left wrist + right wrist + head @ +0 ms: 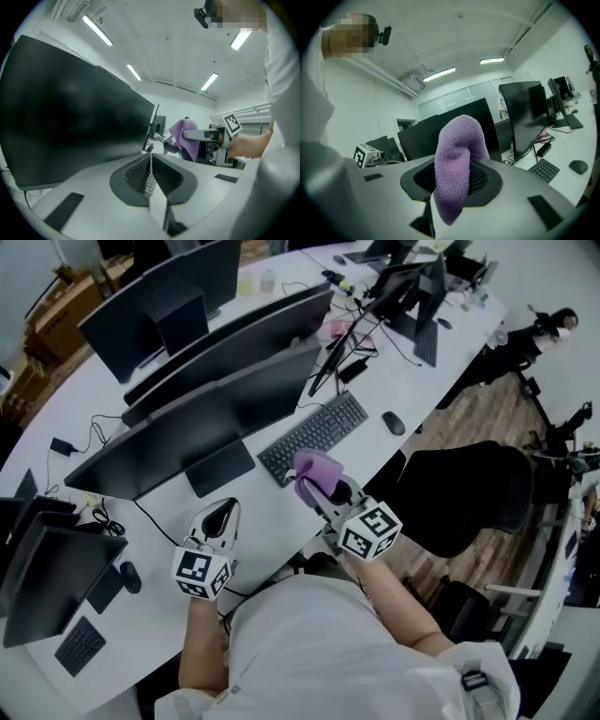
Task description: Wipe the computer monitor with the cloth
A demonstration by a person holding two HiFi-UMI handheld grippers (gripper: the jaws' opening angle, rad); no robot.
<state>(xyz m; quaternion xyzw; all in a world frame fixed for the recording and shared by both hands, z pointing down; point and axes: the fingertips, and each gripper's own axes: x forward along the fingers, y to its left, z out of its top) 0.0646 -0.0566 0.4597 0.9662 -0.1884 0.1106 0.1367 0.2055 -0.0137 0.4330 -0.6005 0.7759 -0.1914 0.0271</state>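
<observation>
A dark computer monitor [202, 423] stands on the white desk just beyond both grippers; its black screen [65, 112] fills the left of the left gripper view and shows behind the cloth [440, 131] in the right gripper view. My right gripper [323, 491] is shut on a purple cloth [316, 471], [457, 164], held up over the desk's near edge beside the keyboard. In the left gripper view the cloth [183, 137] hangs to the right. My left gripper [221, 517], [151, 168] is shut and holds nothing, near the monitor's base.
A black keyboard [314, 435] and mouse [393, 423] lie right of the monitor. More monitors [225, 343] stand behind, another [52, 577] at the left. A black office chair [464, 493] sits right of the person. Cables [89, 512] run across the desk [272, 512].
</observation>
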